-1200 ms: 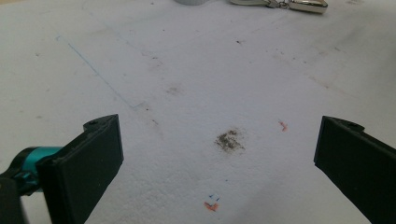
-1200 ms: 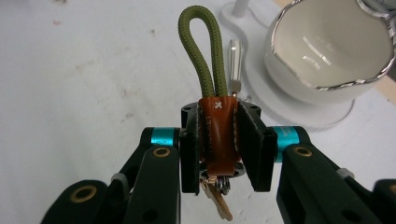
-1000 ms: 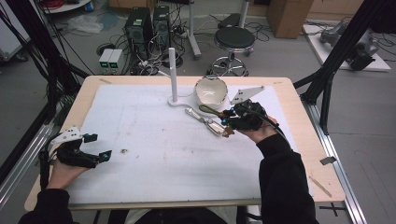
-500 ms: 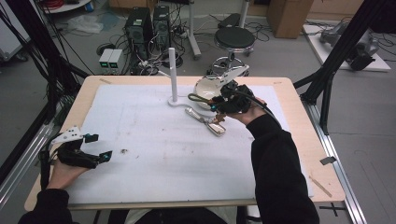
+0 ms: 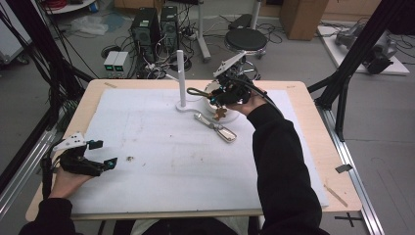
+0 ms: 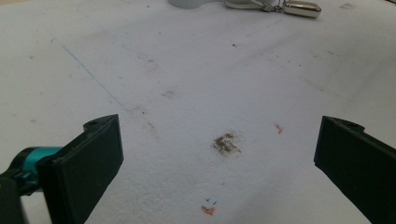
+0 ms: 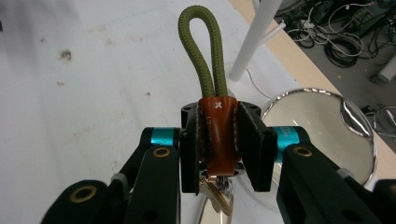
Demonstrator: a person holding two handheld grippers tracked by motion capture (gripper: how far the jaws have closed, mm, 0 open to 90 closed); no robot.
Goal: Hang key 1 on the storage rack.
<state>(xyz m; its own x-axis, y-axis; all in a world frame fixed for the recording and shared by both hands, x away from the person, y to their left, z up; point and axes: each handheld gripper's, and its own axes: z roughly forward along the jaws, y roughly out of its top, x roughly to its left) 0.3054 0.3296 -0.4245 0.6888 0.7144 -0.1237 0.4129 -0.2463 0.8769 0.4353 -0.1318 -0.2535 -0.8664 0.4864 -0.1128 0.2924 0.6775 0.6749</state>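
- Near edge, high view: left gripper (image 5: 100,154) rests low on the white mat (image 5: 147,161) at the bench's (image 5: 313,147) left front. Fingers (image 6: 88,163) spread wide, nothing btw them, just bare mat w/ a small dark stain (image 6: 226,143).
- Mid-bench: silver carabiner clip (image 5: 218,128) lies flat on mat, apart from both grippers.
- Far side: right gripper (image 5: 215,93) held up off the bench, above the round metal bowl (image 7: 327,121).
- Its fingers (image 7: 247,144) are clenched on the keychain (image 7: 217,135): brown leather tab sits squarely btw the pads, olive cord loop (image 7: 203,51) sticks out past the tips, keys (image 7: 219,196) hang below.
- Loop points toward the white post (image 5: 180,73) on its round base, just beside it, not touching.
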